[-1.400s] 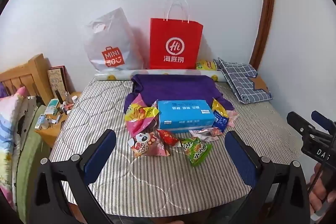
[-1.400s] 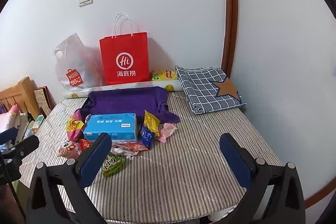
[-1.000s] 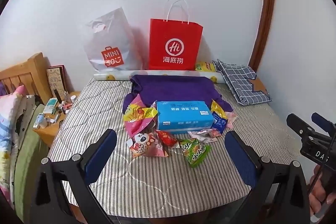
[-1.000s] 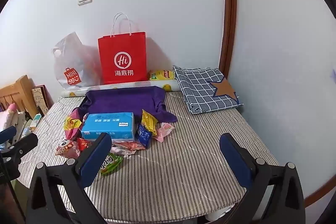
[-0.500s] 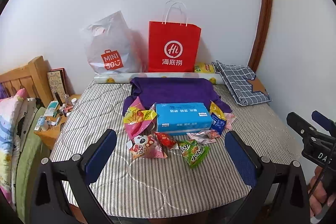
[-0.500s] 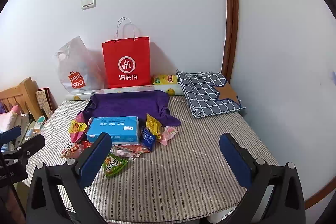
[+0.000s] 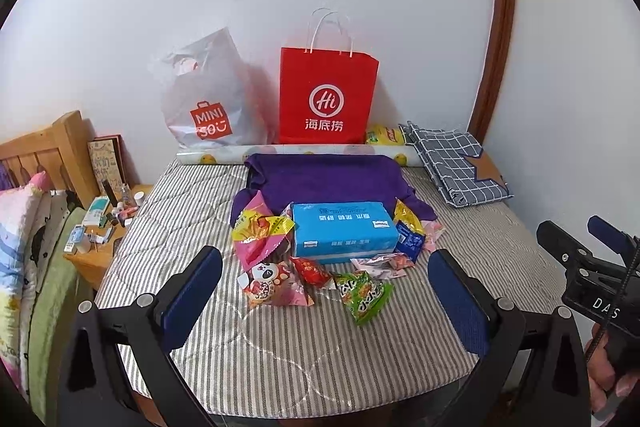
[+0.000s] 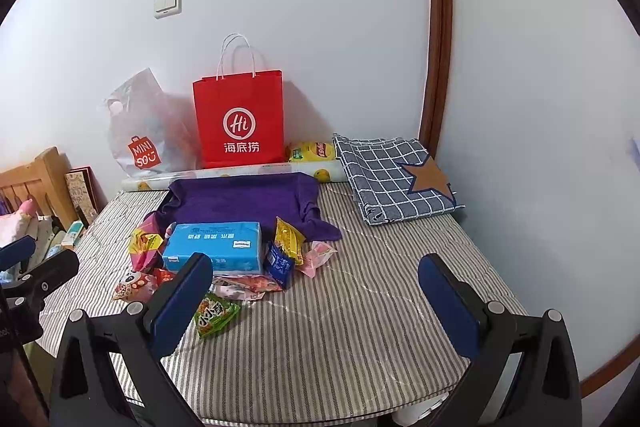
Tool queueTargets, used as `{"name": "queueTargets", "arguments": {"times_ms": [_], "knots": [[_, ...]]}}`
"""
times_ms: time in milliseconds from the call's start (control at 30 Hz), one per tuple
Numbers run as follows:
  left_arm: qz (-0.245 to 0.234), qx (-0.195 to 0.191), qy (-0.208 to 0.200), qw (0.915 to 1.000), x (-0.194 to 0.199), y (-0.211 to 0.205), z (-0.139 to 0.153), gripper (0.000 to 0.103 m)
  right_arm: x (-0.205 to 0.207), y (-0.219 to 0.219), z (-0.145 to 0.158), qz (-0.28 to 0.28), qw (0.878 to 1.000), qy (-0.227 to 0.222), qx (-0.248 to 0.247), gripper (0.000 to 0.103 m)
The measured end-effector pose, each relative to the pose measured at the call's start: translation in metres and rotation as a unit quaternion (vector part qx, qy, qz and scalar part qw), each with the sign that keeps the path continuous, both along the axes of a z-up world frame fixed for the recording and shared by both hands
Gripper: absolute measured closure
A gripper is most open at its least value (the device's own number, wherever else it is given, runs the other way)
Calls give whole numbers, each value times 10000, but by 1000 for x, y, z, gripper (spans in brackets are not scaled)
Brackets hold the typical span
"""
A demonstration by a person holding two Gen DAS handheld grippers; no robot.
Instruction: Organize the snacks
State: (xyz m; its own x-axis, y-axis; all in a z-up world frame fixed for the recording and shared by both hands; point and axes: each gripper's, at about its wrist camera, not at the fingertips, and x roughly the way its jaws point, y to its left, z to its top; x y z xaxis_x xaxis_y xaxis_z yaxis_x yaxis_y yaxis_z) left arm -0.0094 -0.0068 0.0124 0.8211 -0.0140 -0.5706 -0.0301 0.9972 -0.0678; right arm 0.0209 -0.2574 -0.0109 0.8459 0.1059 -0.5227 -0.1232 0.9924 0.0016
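Approach step: left gripper (image 7: pixel 326 291) and right gripper (image 8: pixel 316 291) both spread, empty; next, reach toward 12 o'clock for green packet (image 7: pixel 363 295).

Our right gripper (image 8: pixel 316 291) hangs above the striped bed (image 8: pixel 360 327), jaws wide apart and holding nothing. Ahead we see snack packets (image 8: pixel 286 237) clustered around a blue tissue box (image 8: pixel 214 245). A red paper bag (image 8: pixel 239 119) stands against the wall.
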Motion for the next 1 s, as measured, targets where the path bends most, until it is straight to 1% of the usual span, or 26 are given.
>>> {"name": "queueTargets", "arguments": {"times_ms": [1000], "knots": [[-38,-51,5,10000,0,-3,0,1,-4,0,3,7,10000,-24,-7,0]]}}
